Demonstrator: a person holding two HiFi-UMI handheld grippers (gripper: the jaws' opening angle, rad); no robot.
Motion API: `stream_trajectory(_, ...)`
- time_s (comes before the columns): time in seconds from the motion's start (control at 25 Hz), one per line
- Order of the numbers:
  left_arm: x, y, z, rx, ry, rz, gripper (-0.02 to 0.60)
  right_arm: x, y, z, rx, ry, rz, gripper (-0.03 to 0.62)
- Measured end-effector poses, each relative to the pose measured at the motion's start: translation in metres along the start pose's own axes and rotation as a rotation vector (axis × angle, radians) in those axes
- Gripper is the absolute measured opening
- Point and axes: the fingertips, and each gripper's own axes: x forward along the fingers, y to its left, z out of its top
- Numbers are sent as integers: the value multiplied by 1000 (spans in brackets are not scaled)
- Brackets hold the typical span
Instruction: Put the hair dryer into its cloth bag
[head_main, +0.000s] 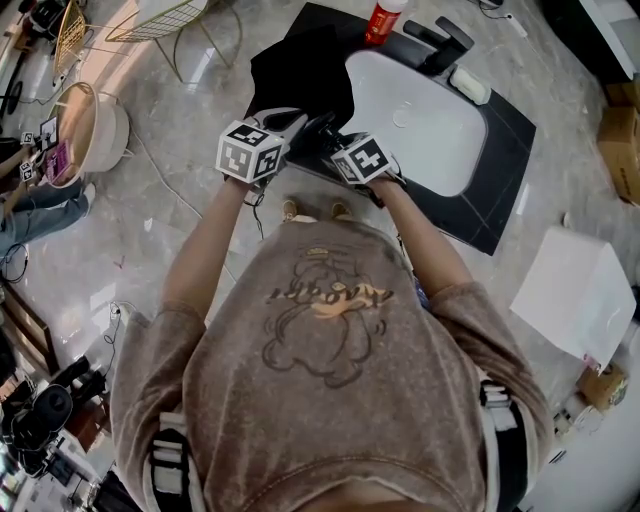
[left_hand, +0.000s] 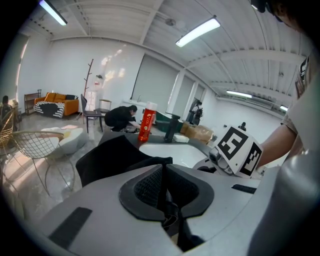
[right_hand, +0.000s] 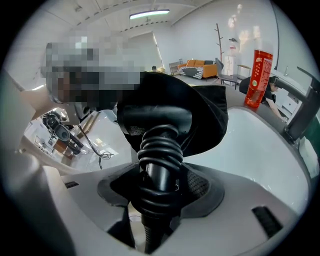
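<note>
While the person stands at the near edge of the black counter (head_main: 508, 150) with the white sink basin (head_main: 430, 130), both bare forearms reach forward and draw together, so the two grippers sit just beside each other, marker cubes up. The left gripper (head_main: 283, 128) points gently downward. In its own view, the left gripper (left_hand: 162, 172) has its jaws almost together, pinching a fold of the black cloth bag (left_hand: 115, 157). The rest of the bag (head_main: 300, 70) lies spread over the counter's left corner, beside the basin.

The right gripper (head_main: 335, 140) tilts down more steeply. In the right gripper view its jaws (right_hand: 160, 185) stand wide, clamped on the handle of the black plastic hair dryer (right_hand: 155, 117), where the black cord is wound in thick coils. The dryer's head rises beyond the jaws, right against the bag's fabric (right_hand: 212, 115), which drapes behind it and to its right. Whether the head is already inside the mouth cannot be told.

A red cylindrical bottle (head_main: 383, 20) and a black faucet (head_main: 440, 45) stand at the basin's far side.
</note>
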Motion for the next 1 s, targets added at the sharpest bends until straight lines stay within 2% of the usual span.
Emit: stream_trajectory(1.0, 11, -2, -1, -40, 17, -44, 35, 31, -19, 47, 120, -47, -70, 245)
